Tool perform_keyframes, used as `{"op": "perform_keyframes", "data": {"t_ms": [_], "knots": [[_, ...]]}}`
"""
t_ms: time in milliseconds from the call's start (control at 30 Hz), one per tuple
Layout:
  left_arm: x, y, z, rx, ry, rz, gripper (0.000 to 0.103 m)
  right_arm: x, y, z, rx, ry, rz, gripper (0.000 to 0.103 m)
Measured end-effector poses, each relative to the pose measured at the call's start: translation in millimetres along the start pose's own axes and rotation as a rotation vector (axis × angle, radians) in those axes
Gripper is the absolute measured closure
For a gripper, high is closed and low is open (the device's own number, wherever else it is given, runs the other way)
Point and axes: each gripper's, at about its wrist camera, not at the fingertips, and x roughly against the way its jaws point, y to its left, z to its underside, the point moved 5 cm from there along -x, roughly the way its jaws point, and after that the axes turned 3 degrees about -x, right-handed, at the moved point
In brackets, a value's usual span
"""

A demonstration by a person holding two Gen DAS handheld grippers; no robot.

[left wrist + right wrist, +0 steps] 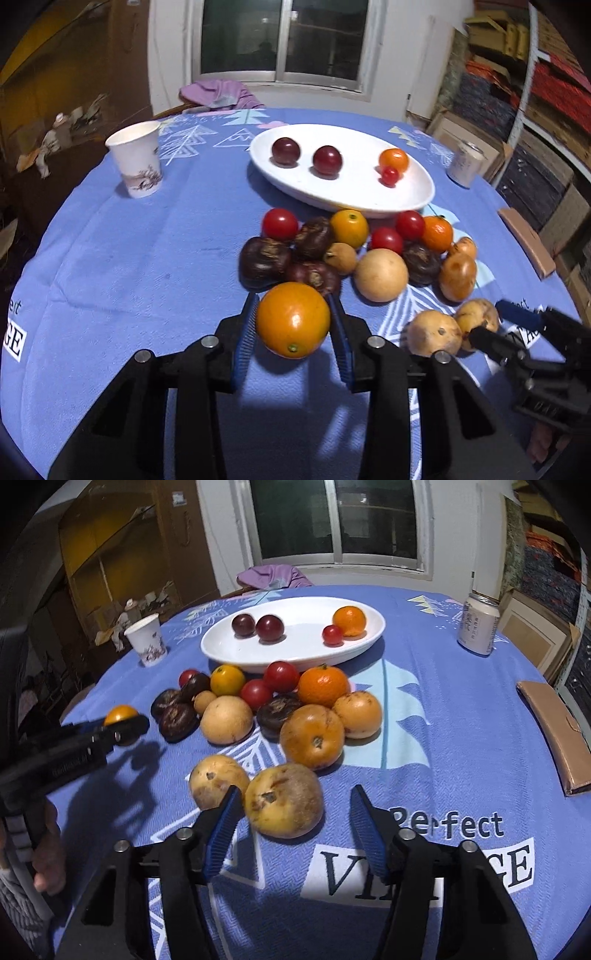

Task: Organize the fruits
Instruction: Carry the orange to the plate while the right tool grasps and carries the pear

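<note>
My left gripper (293,301) is shut on a round orange fruit (293,319), with a blue pad pressed on each side, low over the blue tablecloth in front of the pile. The right wrist view shows the same fruit (121,713) in that gripper (127,728). My right gripper (295,798) stands open around a spotted tan fruit (283,800); the right pad is clear of it. Behind lies the mixed pile (258,705) of tomatoes, dark fruits, oranges and tan fruits. The white oval plate (332,201) holds two dark plums, an orange and a small tomato.
A paper cup (136,164) stands at the back left and a drinks can (478,627) at the back right. A brown flat case (554,734) lies near the right table edge. A second tan fruit (218,781) touches the straddled one. A person's hand (48,867) holds the left gripper.
</note>
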Motion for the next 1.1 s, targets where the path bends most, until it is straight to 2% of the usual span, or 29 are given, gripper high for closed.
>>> {"op": "perform_keyframes", "data": {"t_ms": [300,433,833,967,1100], "knots": [[-1,-5,1,-0.035,0.004,0.001,0.066,-5,4,3,0.003,0.018,-0.016,0.048],[-4,-7,3,-0.045,0.021,-0.001,0.066,-6,7,3,0.011,0.02,-0.035,0.056],[-12,-10,6,-0.059,0.038,-0.005,0.066,-2,1,0,-0.02,-0.005,-0.036,0.057],[-6,-7,-5,-0.042,0.014,-0.009,0.066,9,-8,-11,-0.067,-0.037,-0.062,0.057],[4,-5,-42,-0.05,-0.025,-0.032,0.066,31,-15,-54,-0.086,-0.094,-0.09,0.057]]}}
